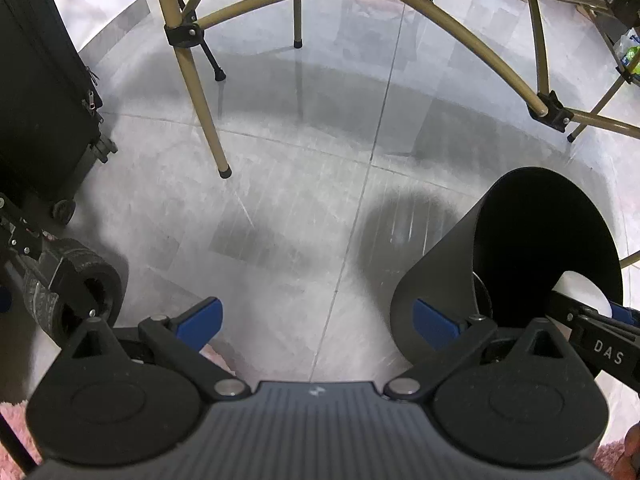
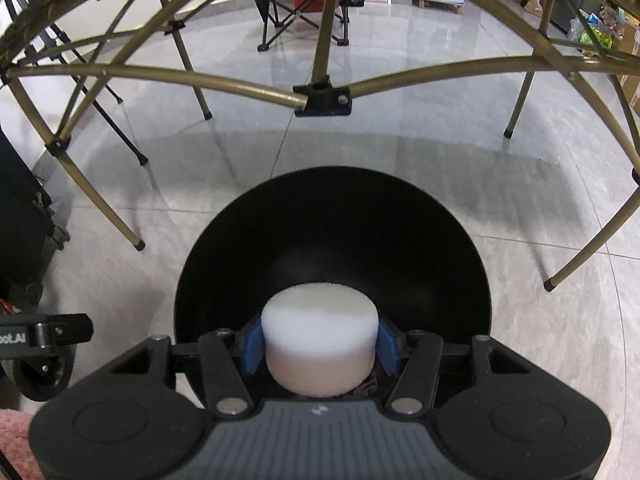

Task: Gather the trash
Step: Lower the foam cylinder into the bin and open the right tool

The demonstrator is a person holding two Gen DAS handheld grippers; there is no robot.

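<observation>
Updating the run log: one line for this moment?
right gripper: shut on white foam puck | over black bin | left gripper: open, empty

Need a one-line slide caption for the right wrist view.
Right tool holds a white foam puck over the open black bin on the grey tile floor.

Grey tiled floor shining under the lights. Gold table legs with black feet cross overhead. Black wheeled suitcase stands at the left, and a dark folding camp chair sits well back across the room.
</observation>
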